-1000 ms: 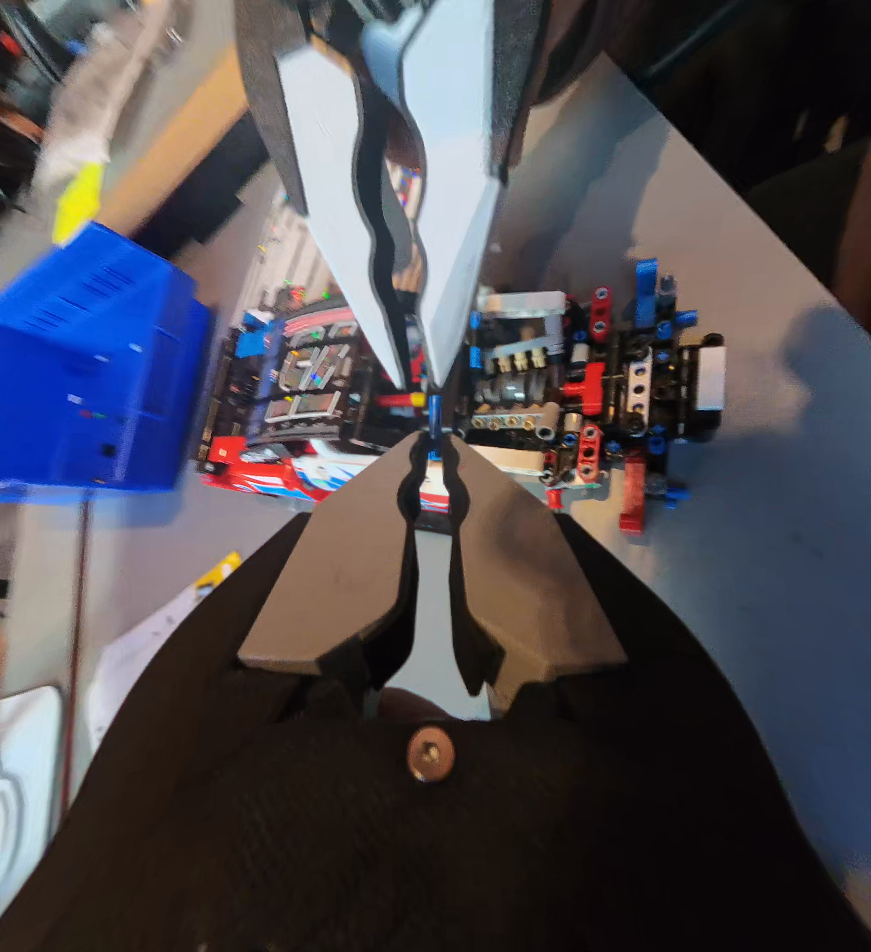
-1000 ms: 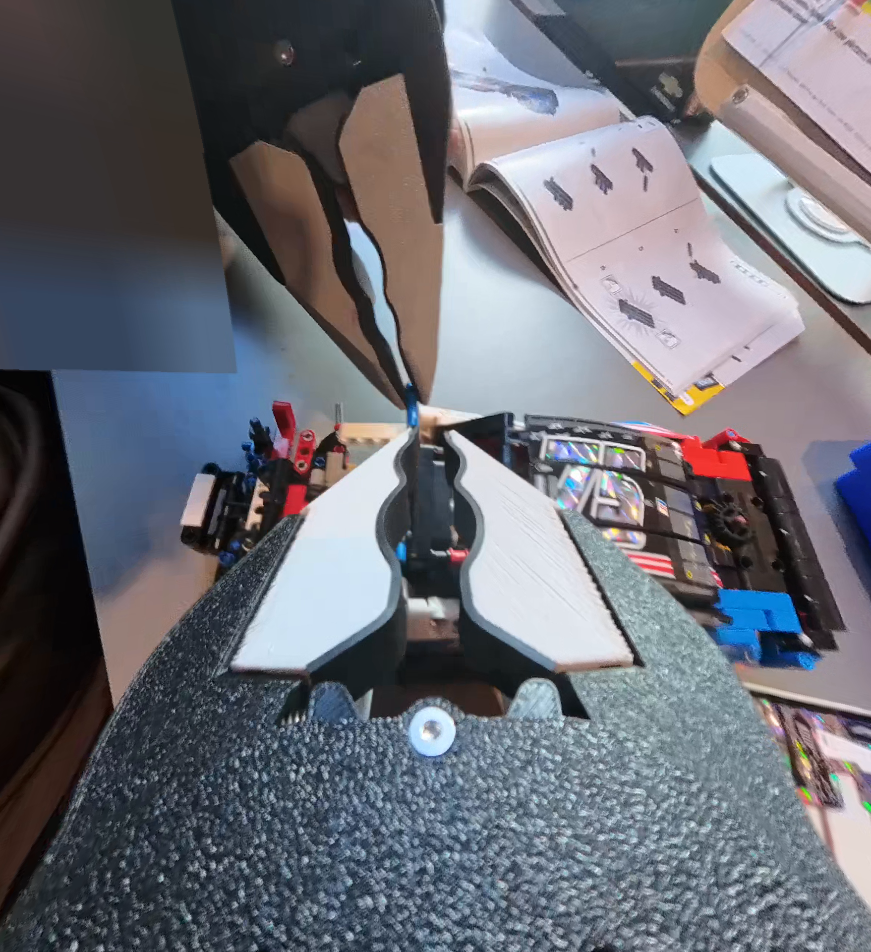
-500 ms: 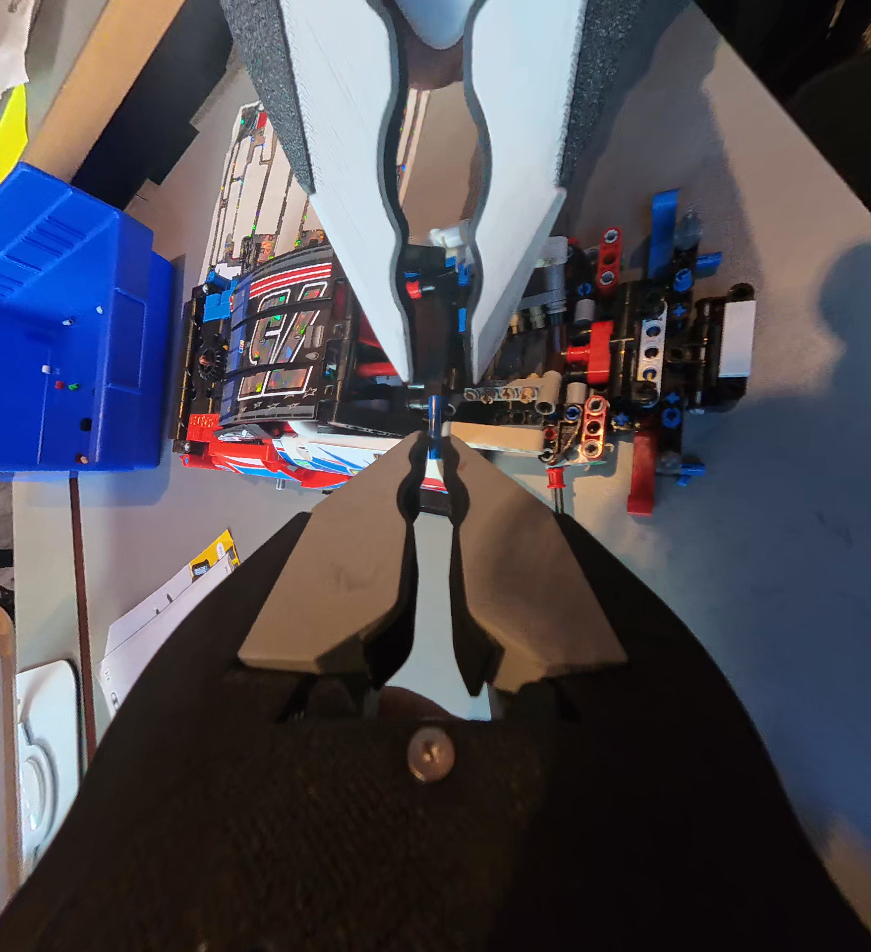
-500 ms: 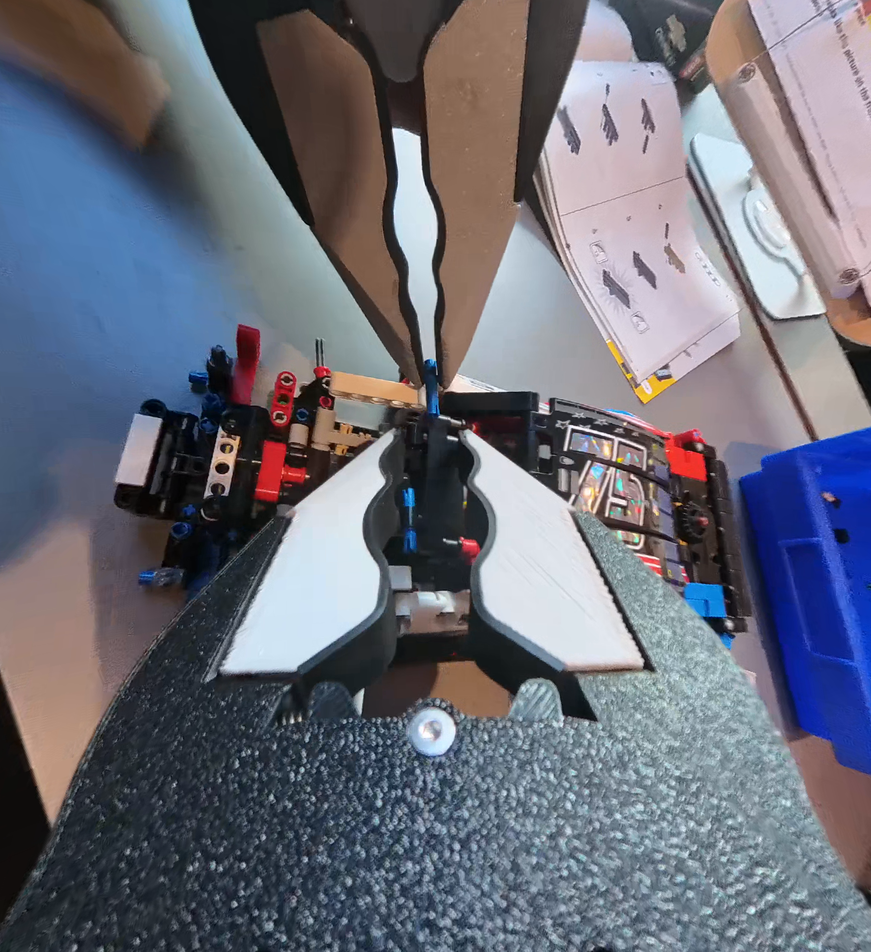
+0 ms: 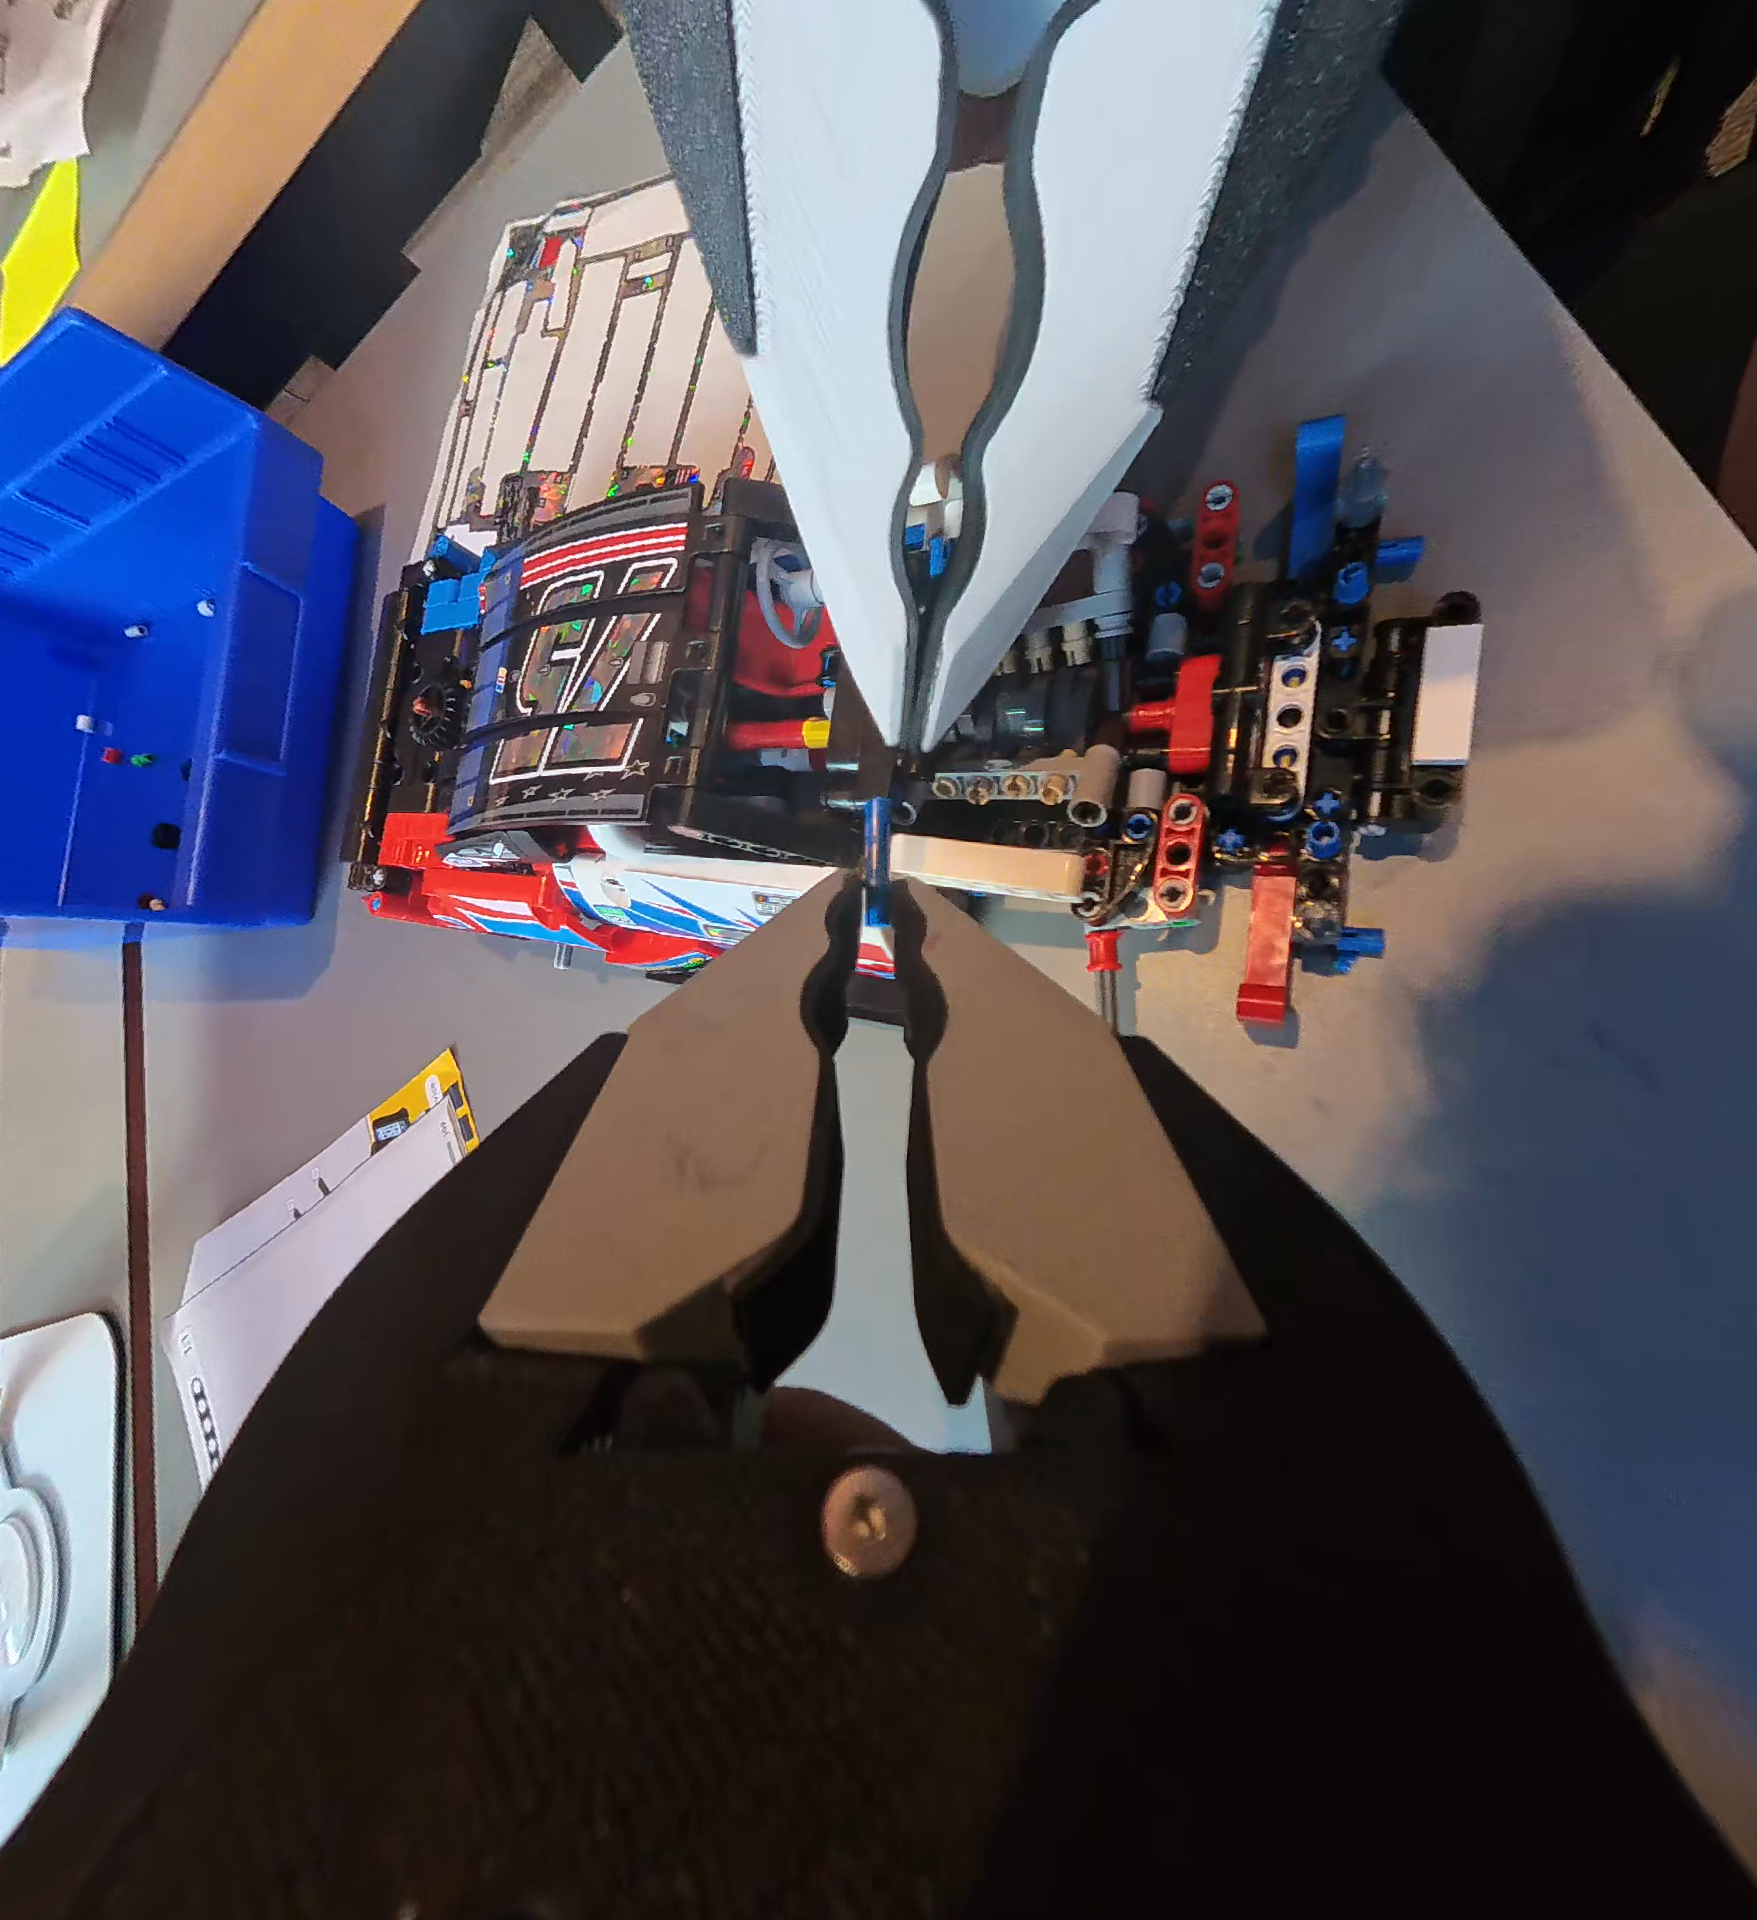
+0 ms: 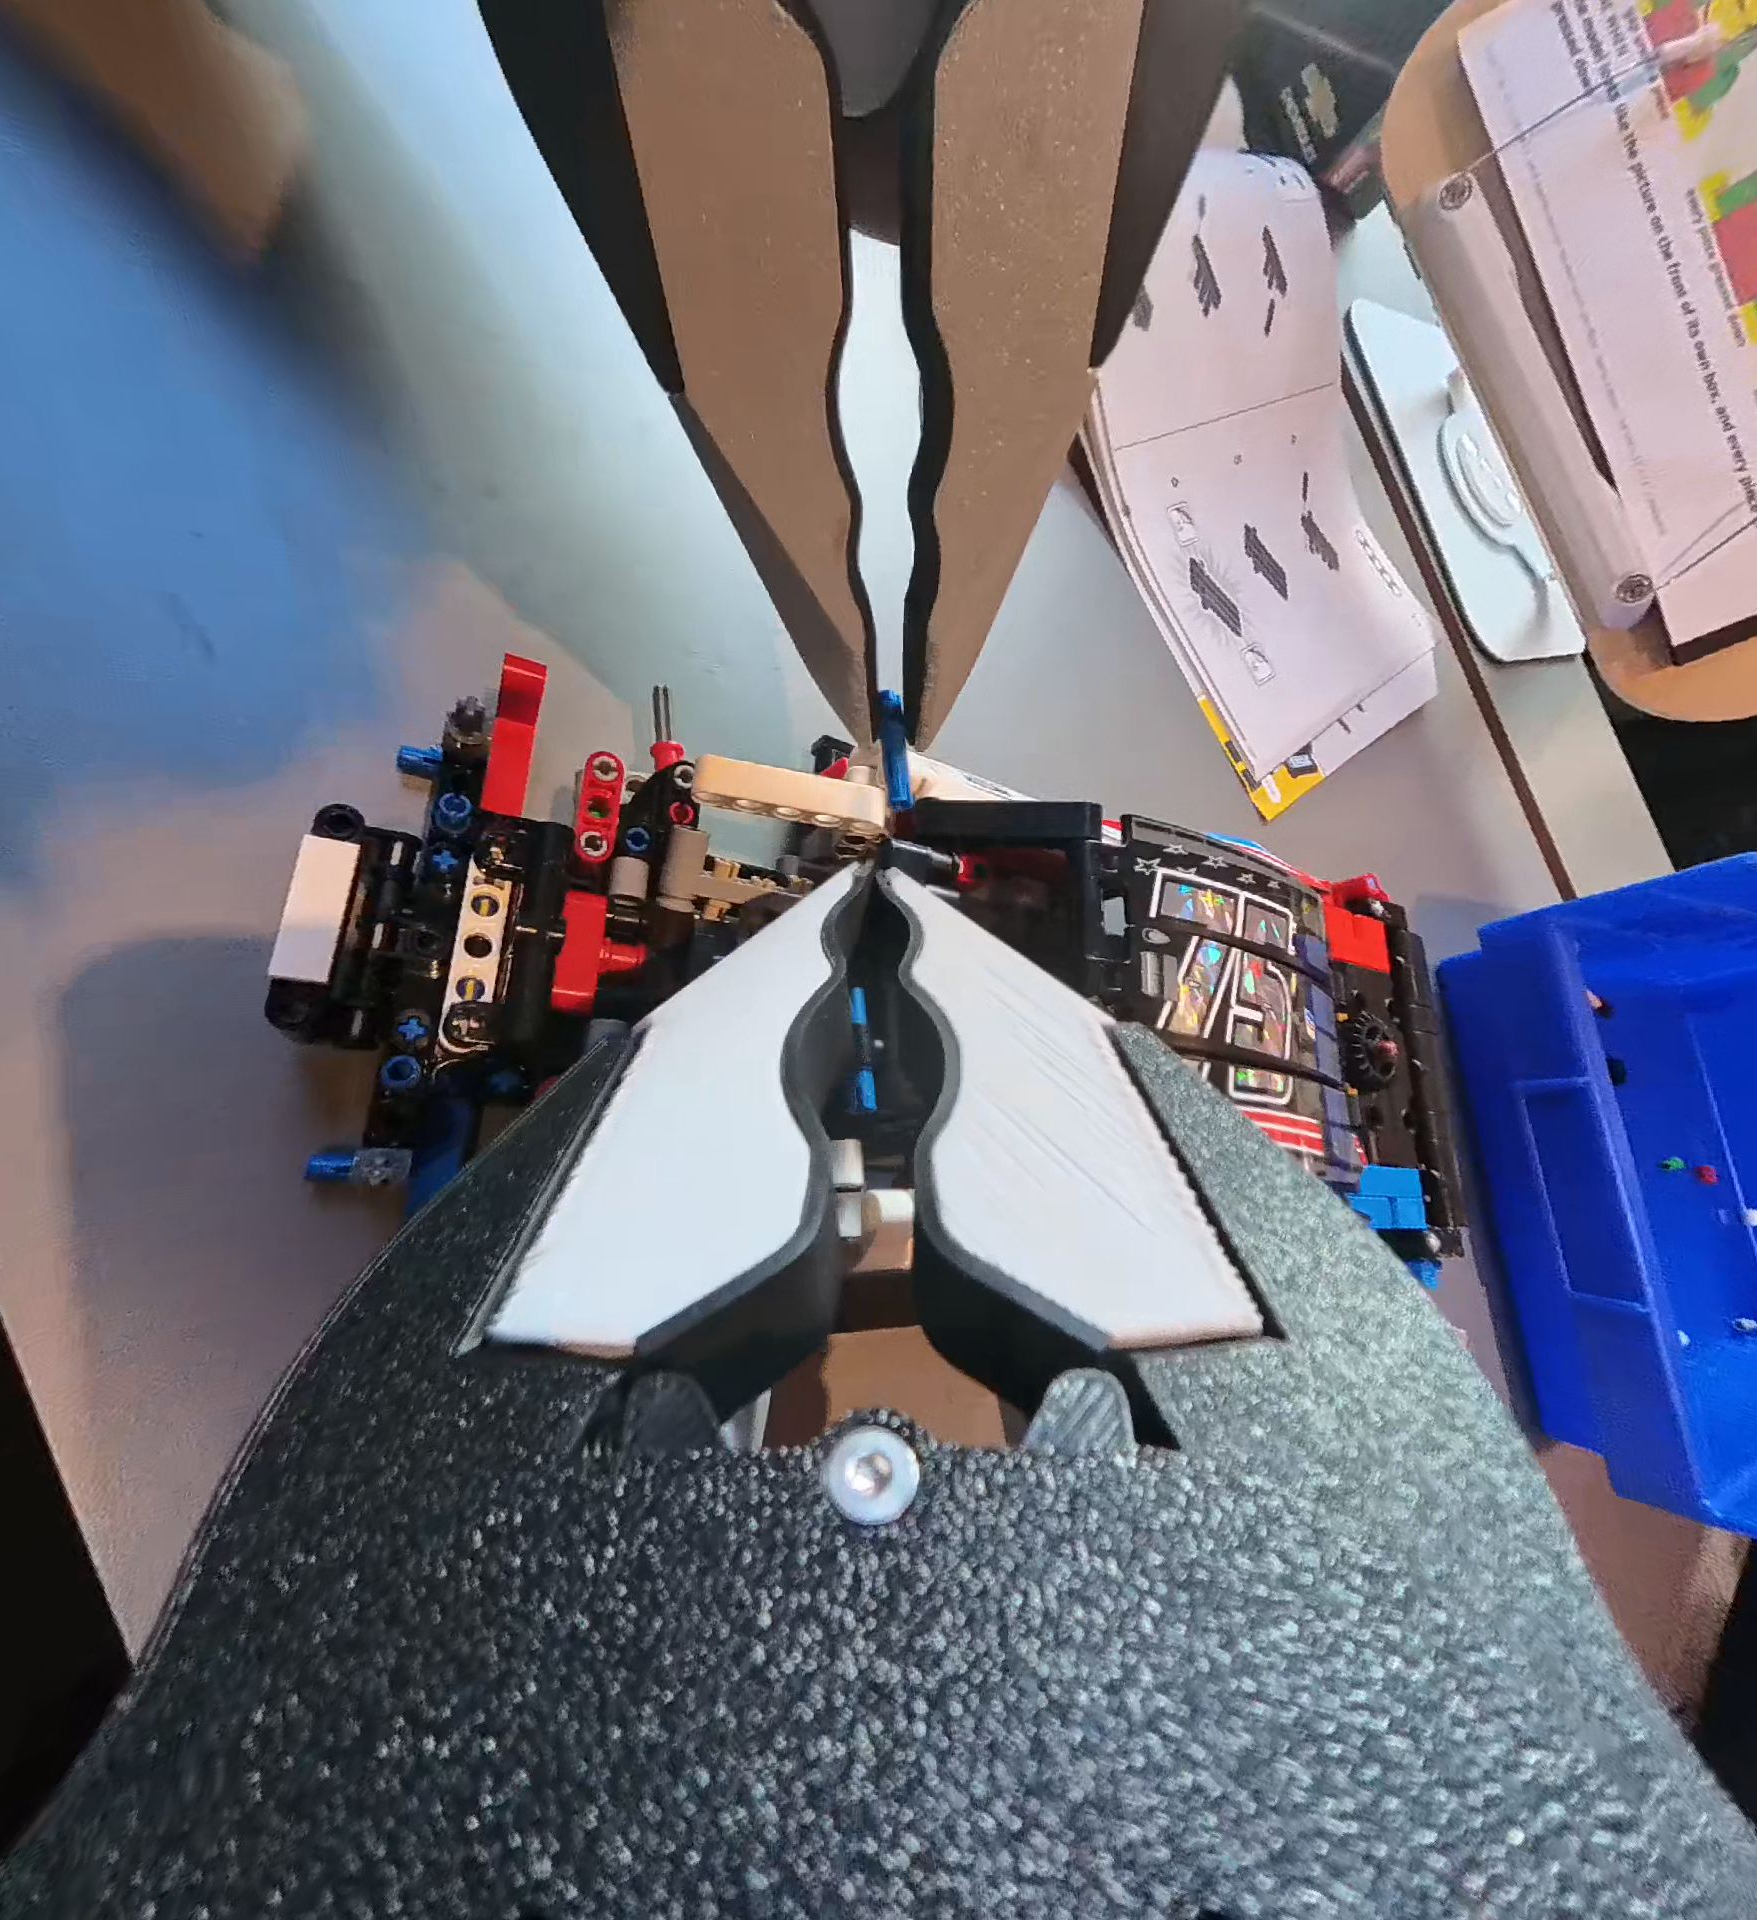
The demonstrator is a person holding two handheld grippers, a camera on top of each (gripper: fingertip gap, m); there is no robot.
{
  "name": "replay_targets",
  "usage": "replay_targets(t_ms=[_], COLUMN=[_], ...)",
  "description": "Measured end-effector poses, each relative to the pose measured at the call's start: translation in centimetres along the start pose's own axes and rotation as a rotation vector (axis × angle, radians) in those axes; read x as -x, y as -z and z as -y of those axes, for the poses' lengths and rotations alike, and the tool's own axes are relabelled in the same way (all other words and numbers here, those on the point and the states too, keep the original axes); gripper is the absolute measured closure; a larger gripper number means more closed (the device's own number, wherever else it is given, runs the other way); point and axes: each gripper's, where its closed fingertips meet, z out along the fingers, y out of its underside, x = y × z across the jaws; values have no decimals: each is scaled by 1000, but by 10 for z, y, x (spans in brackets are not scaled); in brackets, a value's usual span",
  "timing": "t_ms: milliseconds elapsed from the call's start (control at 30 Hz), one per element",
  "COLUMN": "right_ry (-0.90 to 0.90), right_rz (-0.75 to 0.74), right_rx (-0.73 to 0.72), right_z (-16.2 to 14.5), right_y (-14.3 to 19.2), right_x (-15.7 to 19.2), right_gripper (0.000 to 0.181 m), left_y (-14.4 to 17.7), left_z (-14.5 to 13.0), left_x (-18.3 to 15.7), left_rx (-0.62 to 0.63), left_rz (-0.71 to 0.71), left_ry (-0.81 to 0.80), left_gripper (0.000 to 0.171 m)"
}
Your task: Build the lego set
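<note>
The left gripper [image 5: 879, 899] pinches a blue pin [image 5: 876, 852] over the car [image 5: 853, 748] mid-table, while the right gripper [image 6: 879, 878], tips pressed together, seems to steady the chassis for insertion.

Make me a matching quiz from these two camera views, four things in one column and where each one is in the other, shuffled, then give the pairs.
Things
1. blue pin
2. blue bin
3. instruction booklet
4. red lever

Places
A. open on the table behind the car
B. at the bare-frame end of the car
C. pinched in the left gripper's fingers
D. beside the stickered end of the car

Pairs: 1-C, 2-D, 3-A, 4-B
</note>
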Motion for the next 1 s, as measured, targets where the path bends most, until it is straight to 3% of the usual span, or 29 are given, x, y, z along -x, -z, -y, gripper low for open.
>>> replay_targets(t_ms=[400,667,833,1000], right_ry=[11,-105,-114,-411], right_rz=[15,17,20,137], right_rx=[35,-58,-57,-232], right_z=[-12,-1,-4,12], right_y=[-5,3,0,20], right_x=[3,-9,-9,-27], right_gripper=[181,179,175,175], left_y=[-5,-6,-4,8], left_z=[-4,0,-2,15], left_x=[-3,4,14,23], left_rx=[5,10,84,80], left_rz=[-23,57,221,410], left_ry=[0,-80,-318,-643], left_gripper=[169,169,169,169])
